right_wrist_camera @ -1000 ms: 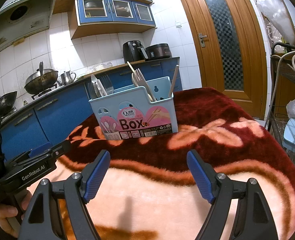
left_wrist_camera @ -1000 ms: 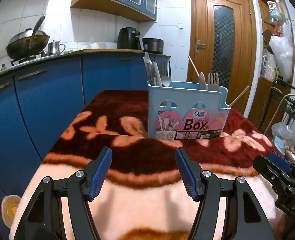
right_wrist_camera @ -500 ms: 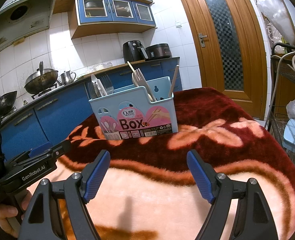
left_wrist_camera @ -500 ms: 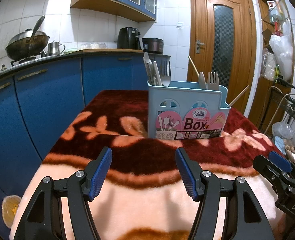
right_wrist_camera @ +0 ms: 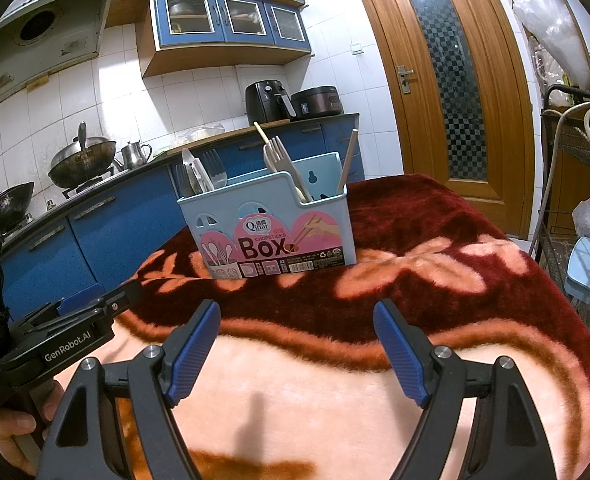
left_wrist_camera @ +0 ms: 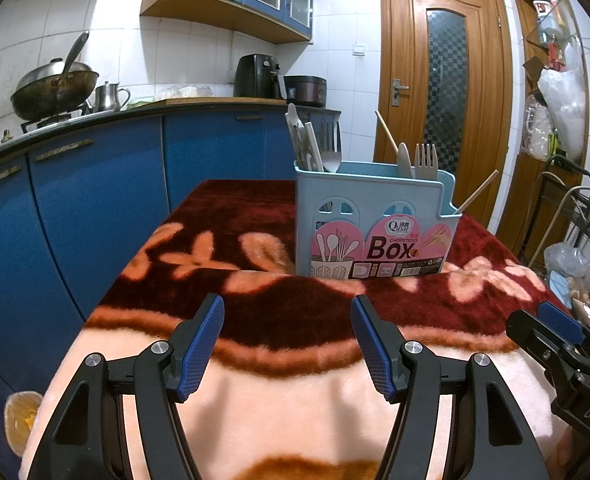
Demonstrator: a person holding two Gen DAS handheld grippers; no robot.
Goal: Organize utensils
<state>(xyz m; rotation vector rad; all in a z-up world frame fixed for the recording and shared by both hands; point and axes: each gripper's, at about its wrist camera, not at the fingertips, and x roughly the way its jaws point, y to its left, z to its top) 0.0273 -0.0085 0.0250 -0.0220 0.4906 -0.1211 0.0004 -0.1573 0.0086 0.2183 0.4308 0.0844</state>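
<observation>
A light blue utensil box [left_wrist_camera: 371,226] [right_wrist_camera: 271,226] with a pink "Box" label stands upright on a red and peach floral blanket [left_wrist_camera: 295,420] [right_wrist_camera: 435,280]. Forks, spoons and chopsticks stick up out of its compartments: a steel fork [left_wrist_camera: 331,148] at the left, a pale fork [left_wrist_camera: 426,160] [right_wrist_camera: 279,152] in the middle, a chopstick [left_wrist_camera: 477,194] [right_wrist_camera: 349,160] at the right end. My left gripper [left_wrist_camera: 287,312] hangs open over the near part of the blanket, well short of the box, nothing between its fingers. Likewise my right gripper [right_wrist_camera: 297,318] is open and holds nothing.
Blue kitchen cabinets [left_wrist_camera: 95,200] run along the left, with a wok [left_wrist_camera: 55,88] and kettle on the counter. A wooden door [left_wrist_camera: 443,92] stands behind the box. A wire rack [right_wrist_camera: 575,184] with bags is at the right. A hand [right_wrist_camera: 11,436] grips the left gripper's handle.
</observation>
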